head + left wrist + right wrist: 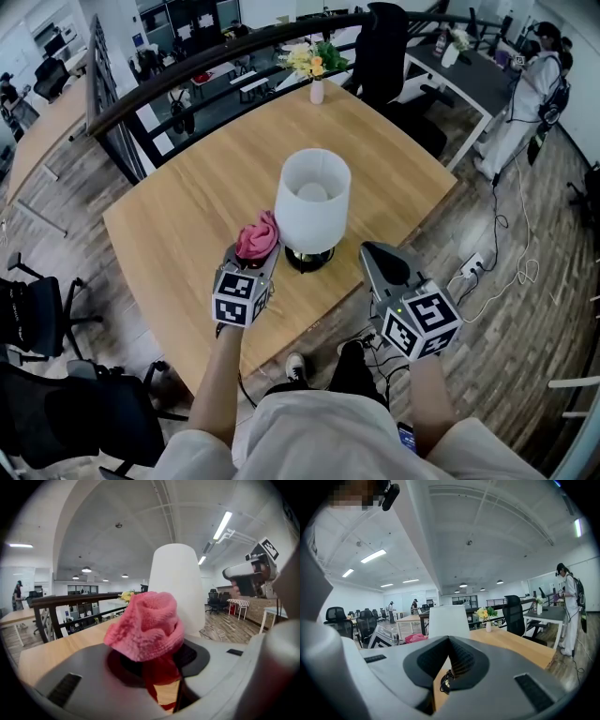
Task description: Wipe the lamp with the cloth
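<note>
Cloth (pixel 257 234), pinched by the left gripper (pixel 259 253), should be swept lightly round the lamp shade (pixel 312 199), the empty, closed right gripper (pixel 380 259) held clear.

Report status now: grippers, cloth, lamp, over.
Left gripper shut on cloth, beside lamp. Right gripper shut, empty. Nothing between cloth and lamp.

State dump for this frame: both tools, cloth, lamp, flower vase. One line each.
lamp, upright on the table; lit or not, unclear.
cloth, bunched, off the table beside the lamp's shade; contact unclear.
left tool, shut on the cloth.
right tool, shut, empty.
flower vase, upright near the table's far edge.
</note>
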A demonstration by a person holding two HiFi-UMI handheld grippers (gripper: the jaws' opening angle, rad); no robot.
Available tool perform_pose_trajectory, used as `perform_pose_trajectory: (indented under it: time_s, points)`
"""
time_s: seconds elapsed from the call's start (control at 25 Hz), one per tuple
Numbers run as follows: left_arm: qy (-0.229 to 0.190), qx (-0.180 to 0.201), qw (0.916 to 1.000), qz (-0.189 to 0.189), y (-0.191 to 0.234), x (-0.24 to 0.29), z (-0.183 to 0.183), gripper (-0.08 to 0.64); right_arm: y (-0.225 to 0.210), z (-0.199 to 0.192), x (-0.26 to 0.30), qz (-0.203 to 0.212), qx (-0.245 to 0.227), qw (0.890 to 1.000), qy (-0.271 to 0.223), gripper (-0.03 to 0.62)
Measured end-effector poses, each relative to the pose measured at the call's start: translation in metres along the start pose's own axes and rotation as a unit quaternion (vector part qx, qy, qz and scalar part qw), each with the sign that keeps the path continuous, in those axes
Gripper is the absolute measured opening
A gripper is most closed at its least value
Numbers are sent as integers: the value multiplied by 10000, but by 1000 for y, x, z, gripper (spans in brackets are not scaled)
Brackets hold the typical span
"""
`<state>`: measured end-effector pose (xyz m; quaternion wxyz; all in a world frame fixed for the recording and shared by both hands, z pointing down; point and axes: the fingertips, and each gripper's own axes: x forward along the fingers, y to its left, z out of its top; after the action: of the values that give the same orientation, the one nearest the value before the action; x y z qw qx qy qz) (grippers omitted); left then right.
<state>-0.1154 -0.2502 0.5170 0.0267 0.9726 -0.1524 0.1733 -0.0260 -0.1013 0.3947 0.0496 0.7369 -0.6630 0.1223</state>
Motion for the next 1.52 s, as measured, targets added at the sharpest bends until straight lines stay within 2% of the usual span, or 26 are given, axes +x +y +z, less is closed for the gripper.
perform_pose_trajectory:
  time_s: [0.08,0.2,0.52,0.72,0.88,1.08,1.36,1.52]
  points:
    - [-44,-182,9998,30,2,-4,-2,176,1,2,0,25,0,10000,-30,9]
    - [-304,-136,9994,43,0,-20,18,176,0,5,0,41,18,10000,-66,9]
    - [-1256,101,9920,97,-9,-64,129,176,-7,23,-3,104,69,9994,-315,9]
    - [-1414,161,9898,9,-23,-66,171,176,-7,38,-3,186,45,9990,-403,9]
    - [-1258,68,9920,16,-35,-55,171,176,-8,44,0,270,13,9987,-440,9]
    - [-1014,65,9944,293,-45,-44,155,176,-14,49,4,436,-58,9983,-392,9]
    - [-1019,210,9932,514,-46,-38,145,176,-26,55,19,706,47,9970,-306,9]
    - [-971,62,9922,782,-38,-35,130,176,-25,54,27,919,-62,9955,-219,9]
